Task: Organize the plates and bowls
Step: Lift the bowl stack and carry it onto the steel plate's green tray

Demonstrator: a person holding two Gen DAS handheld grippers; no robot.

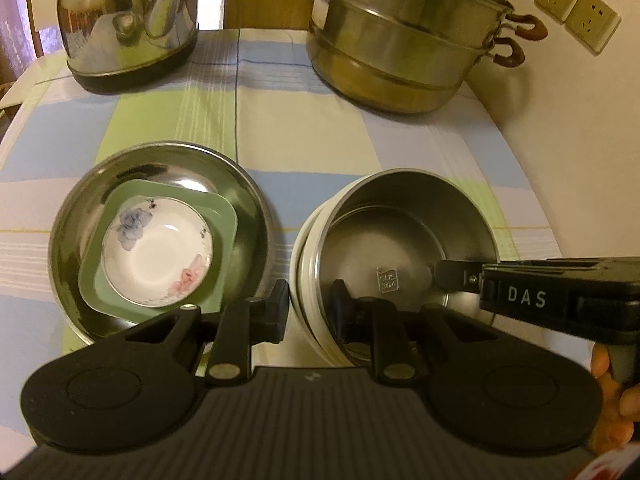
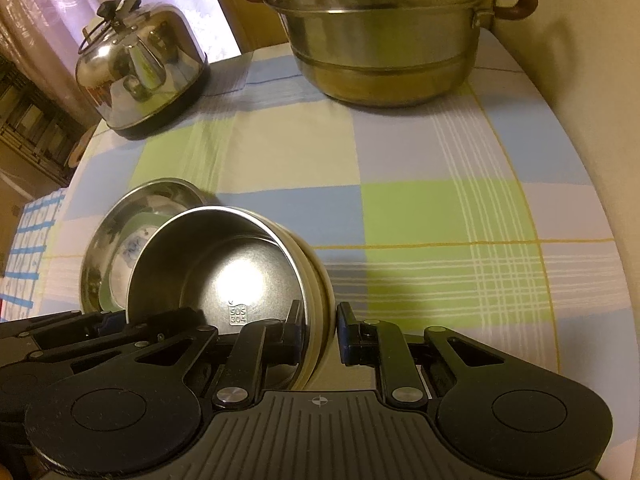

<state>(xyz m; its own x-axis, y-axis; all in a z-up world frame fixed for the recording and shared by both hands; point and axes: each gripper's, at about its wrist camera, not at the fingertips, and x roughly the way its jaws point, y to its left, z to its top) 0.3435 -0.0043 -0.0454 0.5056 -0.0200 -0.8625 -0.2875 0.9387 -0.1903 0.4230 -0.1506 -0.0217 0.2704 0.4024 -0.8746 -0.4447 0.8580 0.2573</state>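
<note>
- Two tools share one load: your left tool point(image 1: 311, 312) and your right tool point(image 2: 318, 334) each pinch the near rim of the steel bowl point(image 1: 404, 248), one finger inside the wall, one outside.
- Nested in cream-rimmed bowls, the stack sits low and right of centre in the left-wrist view, apparently tilted off the checked worktop point(image 1: 320, 128).
- Steel is stiff, light and slick; judge the thin rim the only workable hold, and expect the nested bowls to slip apart if you tip them.
- At lower left, a steel dish point(image 1: 248, 200) carries a green square plate point(image 1: 226, 216) and a floral porcelain bowl point(image 1: 158, 250), which is fragile.
- Behind, at top, stand a kettle point(image 1: 128, 20) and a steamer pot point(image 1: 400, 40).
</note>
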